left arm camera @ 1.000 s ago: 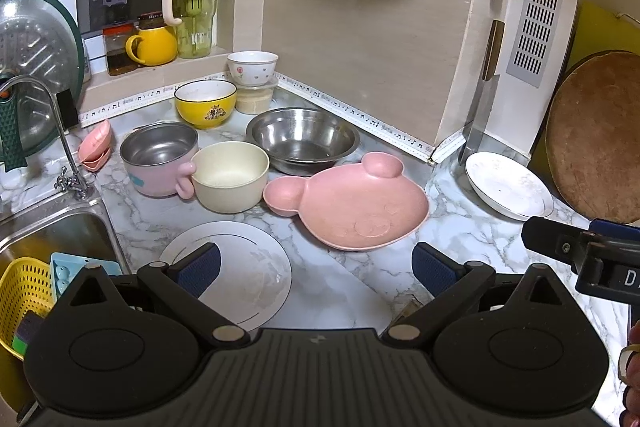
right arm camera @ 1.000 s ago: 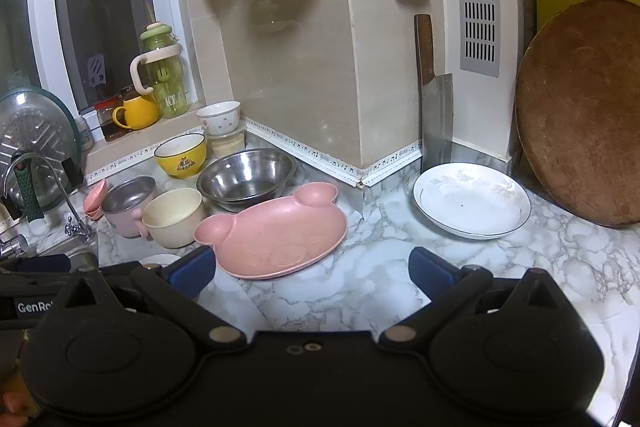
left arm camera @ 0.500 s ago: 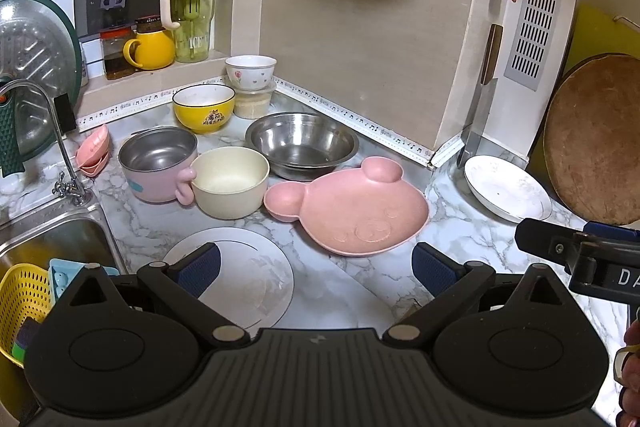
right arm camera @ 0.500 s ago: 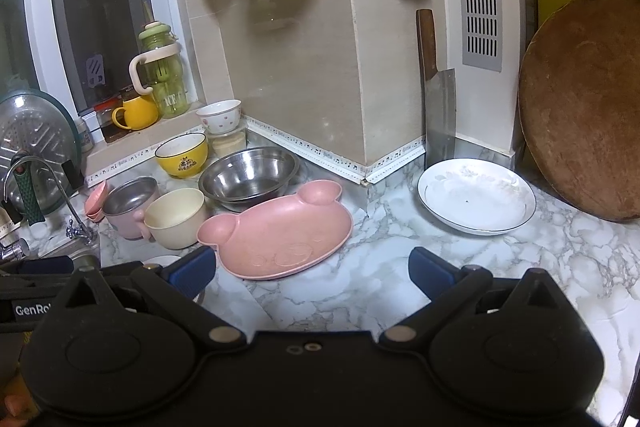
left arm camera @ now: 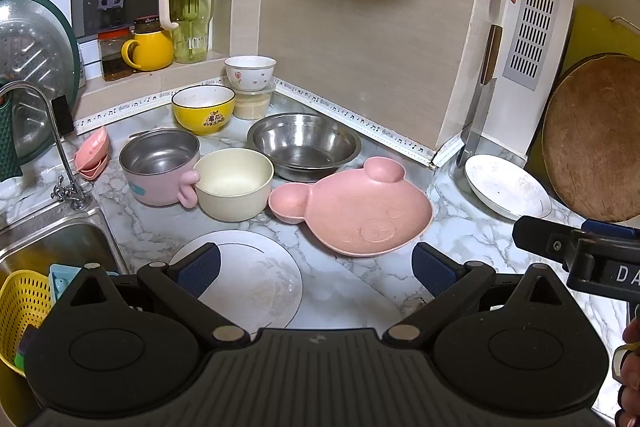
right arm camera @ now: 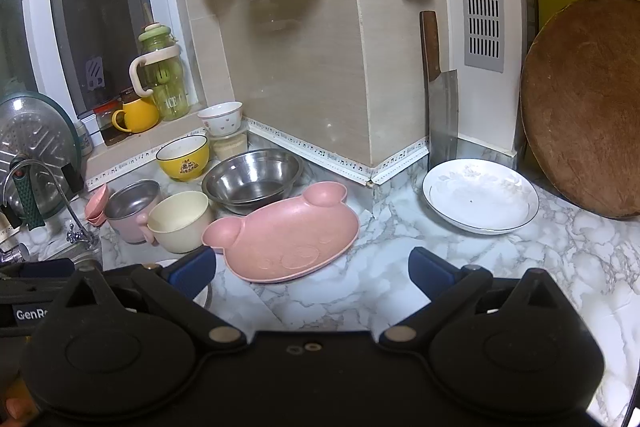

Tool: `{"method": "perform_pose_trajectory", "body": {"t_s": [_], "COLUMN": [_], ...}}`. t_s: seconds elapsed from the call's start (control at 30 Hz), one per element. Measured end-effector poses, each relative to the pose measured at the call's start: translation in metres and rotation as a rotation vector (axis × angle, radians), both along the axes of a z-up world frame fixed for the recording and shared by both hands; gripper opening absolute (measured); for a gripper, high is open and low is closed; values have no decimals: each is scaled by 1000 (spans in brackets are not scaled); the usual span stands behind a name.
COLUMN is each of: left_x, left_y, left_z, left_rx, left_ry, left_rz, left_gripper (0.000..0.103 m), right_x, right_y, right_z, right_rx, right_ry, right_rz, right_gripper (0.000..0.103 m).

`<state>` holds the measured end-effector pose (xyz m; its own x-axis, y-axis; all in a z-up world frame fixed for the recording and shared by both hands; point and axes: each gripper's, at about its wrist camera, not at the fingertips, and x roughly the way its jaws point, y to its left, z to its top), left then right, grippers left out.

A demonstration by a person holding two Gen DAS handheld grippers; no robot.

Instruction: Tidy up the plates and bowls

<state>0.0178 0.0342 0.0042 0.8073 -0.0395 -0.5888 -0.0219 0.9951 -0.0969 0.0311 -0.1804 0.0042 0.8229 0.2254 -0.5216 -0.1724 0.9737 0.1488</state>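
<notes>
change: we have eased both tongs forward a little | left gripper [left arm camera: 314, 265] open over white plate [left arm camera: 248, 279] | right gripper [right arm camera: 312, 269] open before pink bear plate [right arm camera: 286, 231] (nothing gripped) | sorting not begun

My right gripper [right arm camera: 312, 267] hangs above the marble counter [right arm camera: 400, 291], fingers spread wide with nothing between them. Just ahead lies the pink bear-shaped plate [right arm camera: 288, 231]; behind it stands the steel bowl [right arm camera: 252, 179]. To the left, the cream bowl [right arm camera: 180, 221] touches the pink steel-lined pot [right arm camera: 130, 211], with the yellow bowl [right arm camera: 183, 157] farther back. To the right, well apart, sits the white plate [right arm camera: 480, 201], below a cleaver [right arm camera: 440, 107] propped upright against the wall.
</notes>
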Motion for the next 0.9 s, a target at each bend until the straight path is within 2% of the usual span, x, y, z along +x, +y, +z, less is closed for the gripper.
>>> {"method": "perform_pose_trajectory", "body": {"t_s": [0.63, 0.9], "left_x": [3, 2], "left_y": [31, 31], "left_z": [-1, -4], "left_rx": [4, 11], "left_ry": [-2, 1], "left_rz": [-78, -115], "left_gripper": [102, 102], "right_x": [-9, -15], "right_y": [29, 33], "right_z": [-1, -3], "right_rx": [5, 1], "right_ry": [3, 8], "right_rz": [-57, -92], "right_gripper": [102, 102]}}
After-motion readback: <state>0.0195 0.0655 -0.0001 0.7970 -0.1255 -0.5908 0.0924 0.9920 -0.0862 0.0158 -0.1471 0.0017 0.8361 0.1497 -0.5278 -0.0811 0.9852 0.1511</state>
